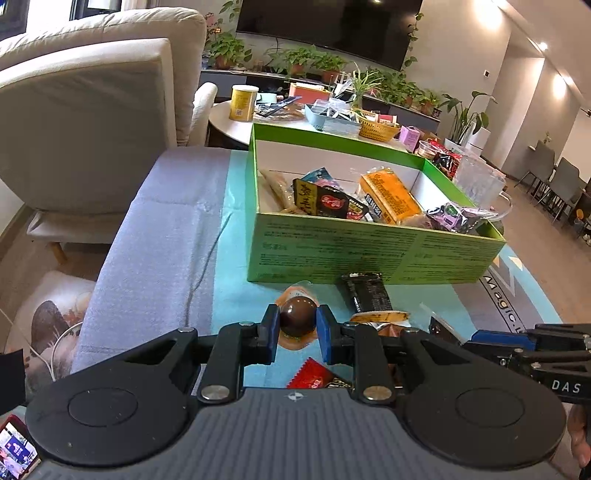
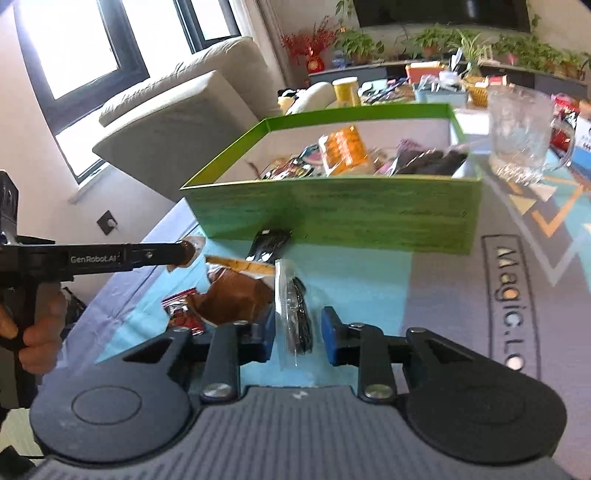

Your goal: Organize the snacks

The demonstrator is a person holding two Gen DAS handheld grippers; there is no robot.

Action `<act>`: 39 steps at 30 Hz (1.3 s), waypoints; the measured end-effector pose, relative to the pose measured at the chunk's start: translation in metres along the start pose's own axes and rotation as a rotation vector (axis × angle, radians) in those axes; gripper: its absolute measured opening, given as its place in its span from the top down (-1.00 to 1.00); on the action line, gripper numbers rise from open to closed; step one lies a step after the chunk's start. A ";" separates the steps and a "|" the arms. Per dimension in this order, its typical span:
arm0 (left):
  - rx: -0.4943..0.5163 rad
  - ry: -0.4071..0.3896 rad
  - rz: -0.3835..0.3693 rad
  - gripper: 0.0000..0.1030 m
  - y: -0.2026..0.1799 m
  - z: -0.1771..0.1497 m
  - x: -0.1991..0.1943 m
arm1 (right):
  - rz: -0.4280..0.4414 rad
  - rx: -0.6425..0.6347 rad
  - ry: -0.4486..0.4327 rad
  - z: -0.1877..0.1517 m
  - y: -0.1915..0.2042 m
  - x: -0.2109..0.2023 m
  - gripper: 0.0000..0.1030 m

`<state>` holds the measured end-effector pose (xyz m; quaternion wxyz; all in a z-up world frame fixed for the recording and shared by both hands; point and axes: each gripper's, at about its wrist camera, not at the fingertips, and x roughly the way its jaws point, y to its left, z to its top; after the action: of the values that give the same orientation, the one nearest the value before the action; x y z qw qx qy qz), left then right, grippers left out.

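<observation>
We are in a living room with a pale sofa (image 1: 85,122), many potted plants (image 1: 303,61) under a dark television (image 1: 332,22), and a worktop covered by a blue and grey mat (image 1: 177,229). On the mat stands a green box (image 1: 369,247), open at the top, and several snack packets lie inside it, among them an orange packet (image 1: 391,195) and a purple one (image 1: 452,218). A clear glass mug (image 2: 521,140) stands just beside the right end of the box. Our left claw (image 1: 297,328) is closed on a round brown snack in clear wrapping (image 1: 297,317); both blue pads (image 1: 327,332) press on its sides, and it is near the front wall of the box. A black packet (image 1: 365,295) lies on the mat with one end touching that wall. Near it lie a packet with a yellow edge (image 1: 380,317) and a small red packet (image 1: 310,374). Our right claw (image 2: 298,334) has a clear packet with dark contents (image 2: 295,314) between its pads. The left pad touches the packet, but on the right side a small gap shows, so we cannot tell if the grip is firm. This view is blurred.
</observation>
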<state>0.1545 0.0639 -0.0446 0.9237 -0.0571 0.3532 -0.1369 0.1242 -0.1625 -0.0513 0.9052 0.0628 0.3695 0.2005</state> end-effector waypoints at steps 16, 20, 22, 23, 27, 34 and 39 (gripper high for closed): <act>0.000 -0.001 0.014 0.61 0.000 0.001 -0.002 | -0.128 -0.125 0.032 -0.002 0.009 0.028 -0.21; 0.000 -0.008 0.009 0.61 -0.002 0.003 -0.003 | -0.099 -0.055 0.041 0.004 -0.005 0.020 0.18; 0.004 -0.013 0.005 0.61 -0.004 0.004 -0.005 | -0.114 -0.036 0.018 0.005 -0.010 0.012 0.18; 0.006 -0.016 0.003 0.61 -0.004 0.004 -0.007 | -0.115 -0.028 0.010 0.006 -0.010 0.009 0.18; 0.016 -0.039 -0.011 0.61 -0.010 0.007 -0.014 | -0.088 0.002 -0.041 0.014 -0.008 -0.006 0.18; 0.051 -0.104 -0.043 0.61 -0.026 0.025 -0.027 | -0.071 -0.014 -0.146 0.039 -0.001 -0.024 0.18; 0.070 -0.160 -0.065 0.61 -0.042 0.049 -0.020 | -0.085 -0.020 -0.212 0.064 -0.001 -0.023 0.18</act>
<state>0.1645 0.0300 0.0132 0.9454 -0.0469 0.2714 -0.1741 0.1542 -0.1711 0.0093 0.9474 0.0590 0.2719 0.1580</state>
